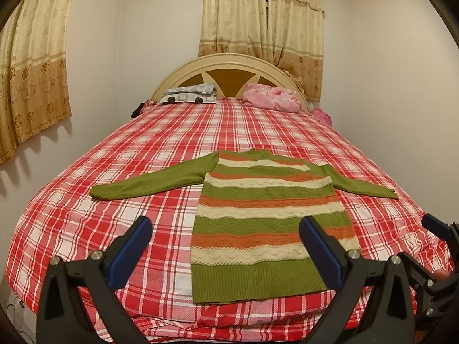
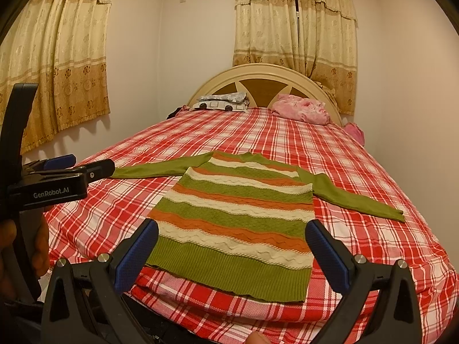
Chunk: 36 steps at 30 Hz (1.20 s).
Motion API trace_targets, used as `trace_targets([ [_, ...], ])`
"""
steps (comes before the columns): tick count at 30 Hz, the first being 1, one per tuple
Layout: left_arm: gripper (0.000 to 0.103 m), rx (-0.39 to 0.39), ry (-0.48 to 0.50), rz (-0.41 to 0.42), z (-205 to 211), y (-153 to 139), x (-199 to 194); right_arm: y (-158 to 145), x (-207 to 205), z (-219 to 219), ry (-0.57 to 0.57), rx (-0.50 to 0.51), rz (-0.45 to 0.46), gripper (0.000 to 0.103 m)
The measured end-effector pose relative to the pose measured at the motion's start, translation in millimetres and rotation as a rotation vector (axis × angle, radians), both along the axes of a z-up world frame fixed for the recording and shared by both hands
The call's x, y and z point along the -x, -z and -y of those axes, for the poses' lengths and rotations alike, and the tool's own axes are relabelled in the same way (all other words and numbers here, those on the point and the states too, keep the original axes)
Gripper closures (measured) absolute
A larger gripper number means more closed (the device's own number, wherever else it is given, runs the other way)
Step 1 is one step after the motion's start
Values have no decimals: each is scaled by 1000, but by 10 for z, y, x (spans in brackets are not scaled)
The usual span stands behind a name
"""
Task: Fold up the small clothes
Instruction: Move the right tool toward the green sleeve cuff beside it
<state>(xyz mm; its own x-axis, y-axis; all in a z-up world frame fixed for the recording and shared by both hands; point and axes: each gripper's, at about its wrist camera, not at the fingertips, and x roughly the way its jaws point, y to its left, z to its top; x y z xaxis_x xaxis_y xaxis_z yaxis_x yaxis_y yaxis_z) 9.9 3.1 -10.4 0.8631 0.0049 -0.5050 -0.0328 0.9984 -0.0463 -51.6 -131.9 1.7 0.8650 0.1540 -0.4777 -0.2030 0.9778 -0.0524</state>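
A knitted sweater [image 1: 266, 223], banded in olive, orange and cream with wavy cable ribbing and plain green sleeves, lies flat at centre frame on the red-and-white plaid bedspread [image 1: 114, 200], ribbed hem nearest the cameras. The left gripper [image 1: 225, 246] and right gripper [image 2: 232, 248] hover at lower frame, textured blue pads [image 2: 134, 258] spread wide, gripping nothing. An arched cream headboard [image 1: 229, 63] curves behind a crumpled pink cloth [image 1: 271, 97].
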Motion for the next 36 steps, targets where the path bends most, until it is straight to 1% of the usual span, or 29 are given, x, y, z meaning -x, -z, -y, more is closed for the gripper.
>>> trace_targets([
  [4, 0, 1, 4, -10, -32, 59, -84, 91, -91, 9, -2, 1, -11, 1],
  [8, 0, 4, 4, -36, -67, 183, -232, 267, -290, 91, 21, -10, -59, 1],
  [12, 0, 12, 3, -67, -106, 314, -433, 355, -406, 162, 19, -18, -65, 1],
  [15, 0, -5, -11, -81, -117, 394, -601, 407, -535, 244, 36, -10, -78, 1],
  [17, 0, -5, -12, -107, -140, 470, -734, 449, -637, 317, 49, -11, -85, 1],
  [21, 0, -14, -13, -142, -149, 599, -990, 554, -909, 495, 83, -15, -117, 1],
  [24, 0, -25, -10, -153, -131, 641, -1171, 656, -1170, 682, 112, -15, -160, 1],
  [30, 0, -40, -8, -141, -69, 670, -1539, 798, -1587, 1138, 193, -45, -218, 1],
  [33, 0, -51, -1, -126, 24, 695, -1737, 857, -1772, 1353, 240, -29, -229, 1],
  [36, 0, -56, 17, -132, 139, 750, -1931, 920, -1937, 1553, 263, -23, -246, 1],
])
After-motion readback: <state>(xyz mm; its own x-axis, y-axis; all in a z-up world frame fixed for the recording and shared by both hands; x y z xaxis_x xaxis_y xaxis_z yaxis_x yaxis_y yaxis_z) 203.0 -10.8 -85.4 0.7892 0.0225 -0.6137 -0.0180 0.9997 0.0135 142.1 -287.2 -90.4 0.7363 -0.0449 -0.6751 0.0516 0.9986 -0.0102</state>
